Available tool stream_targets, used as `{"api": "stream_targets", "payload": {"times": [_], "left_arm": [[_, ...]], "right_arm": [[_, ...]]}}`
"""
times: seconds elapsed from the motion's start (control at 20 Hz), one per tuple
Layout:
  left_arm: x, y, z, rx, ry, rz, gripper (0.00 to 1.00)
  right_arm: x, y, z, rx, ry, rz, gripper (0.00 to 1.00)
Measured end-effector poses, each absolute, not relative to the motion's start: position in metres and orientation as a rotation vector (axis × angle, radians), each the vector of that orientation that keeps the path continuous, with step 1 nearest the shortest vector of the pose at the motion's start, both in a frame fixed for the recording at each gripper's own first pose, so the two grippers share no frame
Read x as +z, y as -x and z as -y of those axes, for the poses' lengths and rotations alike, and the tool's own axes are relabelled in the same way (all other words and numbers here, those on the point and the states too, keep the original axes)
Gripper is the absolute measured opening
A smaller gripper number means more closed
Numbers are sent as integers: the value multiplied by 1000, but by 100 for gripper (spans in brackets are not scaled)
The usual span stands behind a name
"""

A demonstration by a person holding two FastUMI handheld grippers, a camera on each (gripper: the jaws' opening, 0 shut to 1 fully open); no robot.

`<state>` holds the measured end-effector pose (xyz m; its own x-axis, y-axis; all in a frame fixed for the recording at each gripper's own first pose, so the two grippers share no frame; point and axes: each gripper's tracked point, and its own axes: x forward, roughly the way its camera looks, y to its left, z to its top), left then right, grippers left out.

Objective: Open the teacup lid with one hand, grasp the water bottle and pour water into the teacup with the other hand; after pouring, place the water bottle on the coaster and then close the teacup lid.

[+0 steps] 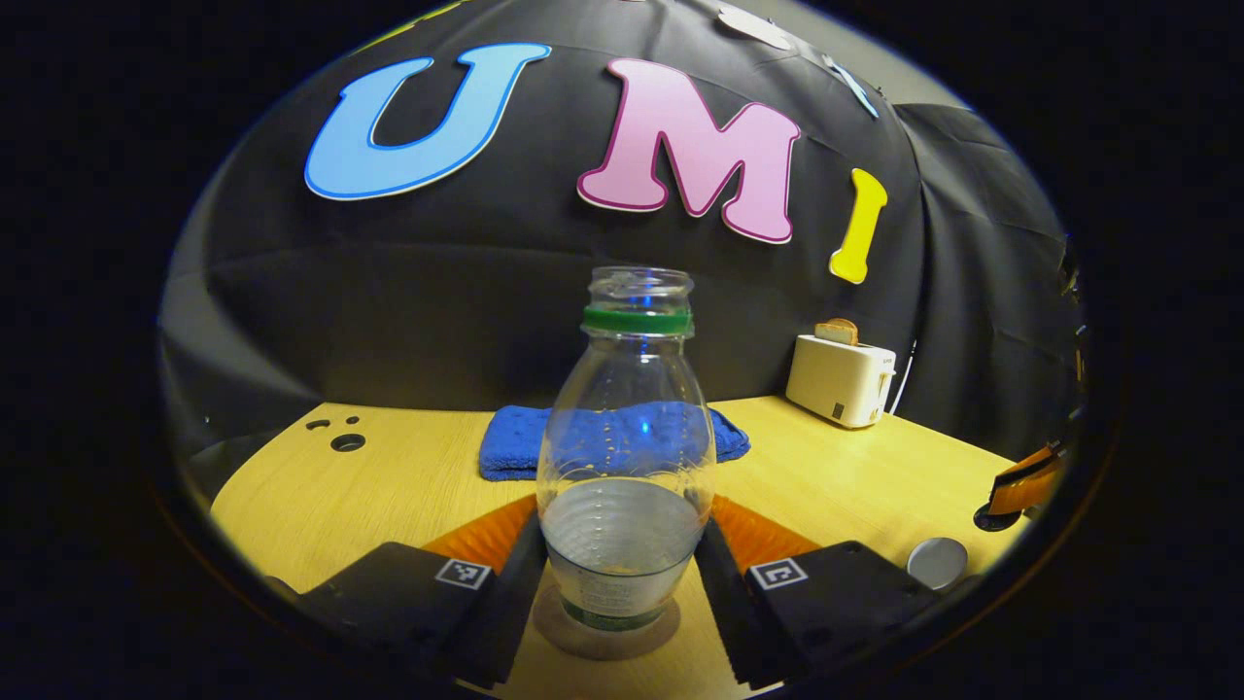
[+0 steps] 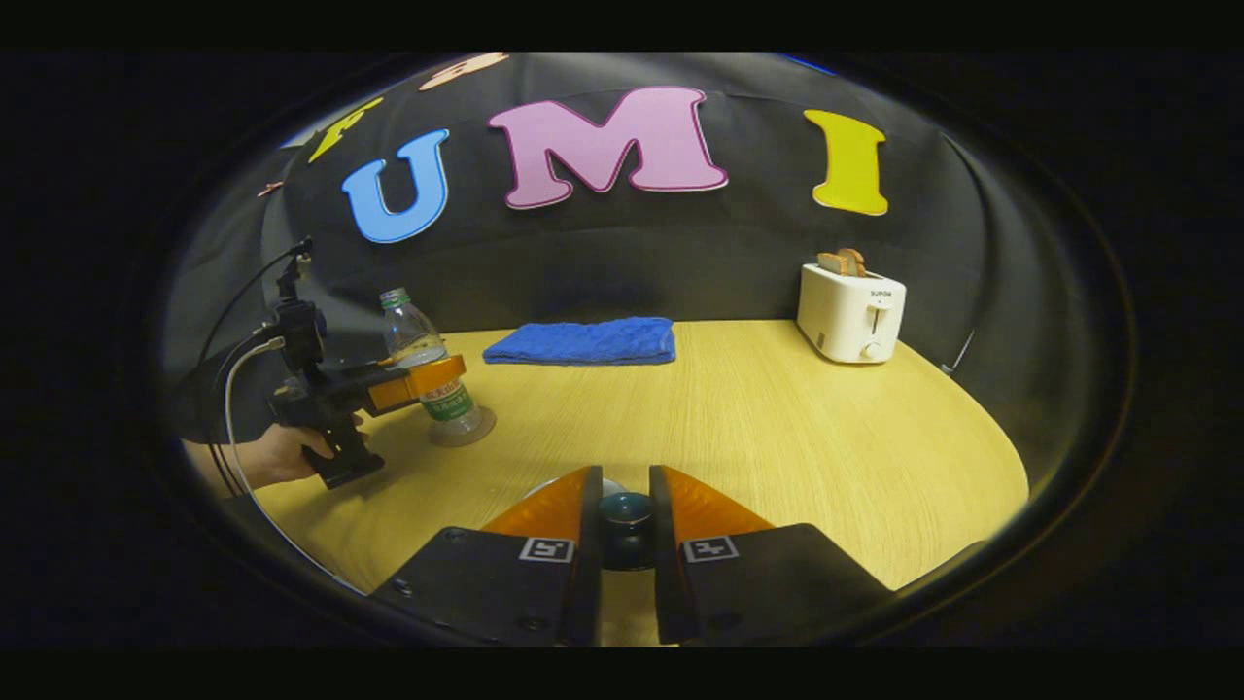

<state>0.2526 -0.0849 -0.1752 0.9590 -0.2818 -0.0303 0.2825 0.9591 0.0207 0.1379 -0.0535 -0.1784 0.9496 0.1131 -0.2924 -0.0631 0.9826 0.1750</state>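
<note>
Low in the left gripper view, the left gripper [image 1: 622,574] clasps the one water bottle [image 1: 627,457] standing on one coaster [image 1: 604,634], while the right gripper [image 2: 625,530] pinches the dark teacup lid [image 2: 626,510] (bottom centre), one blue towel [image 2: 583,342] and one toaster [image 2: 852,313] beyond.

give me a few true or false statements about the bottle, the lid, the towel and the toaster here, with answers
1. The bottle stands upright on a coaster. True.
2. The bottle is full to the neck. False: water fills only its lower part.
3. The right gripper has its fingers on either side of a dark lid knob. True.
4. The blue towel lies crumpled beside the toaster, touching it. False: it lies folded, apart from the toaster.
5. Toast sticks out of the toaster. True.
6. The left gripper is far from the bottle. False: its fingers flank the bottle.
</note>
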Motion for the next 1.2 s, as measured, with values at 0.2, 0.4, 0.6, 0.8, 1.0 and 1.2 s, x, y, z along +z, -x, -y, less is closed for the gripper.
{"api": "stream_targets", "payload": {"times": [0.2, 0.4, 0.6, 0.8, 1.0, 1.2], "left_arm": [[-167, -248, 87, -282, -29, -16, 83], [-174, -227, 79, -260, -22, -56, 96], [-173, -195, 69, -231, 31, -59, 95], [-182, -154, 44, -154, 26, -90, 96], [-186, -111, 19, -89, -5, -123, 95], [-190, -81, 17, -89, -1, -150, 95]], "right_arm": [[-178, -140, 50, 97, -166, -303, 25], [-177, -144, 46, 104, -169, -296, 21], [-174, -152, 35, 125, -173, -266, 21], [-179, -160, 14, 178, -193, -233, 21], [-191, -168, 3, 197, -167, -212, 21], [-191, -171, 6, 179, -141, -171, 26]]}}
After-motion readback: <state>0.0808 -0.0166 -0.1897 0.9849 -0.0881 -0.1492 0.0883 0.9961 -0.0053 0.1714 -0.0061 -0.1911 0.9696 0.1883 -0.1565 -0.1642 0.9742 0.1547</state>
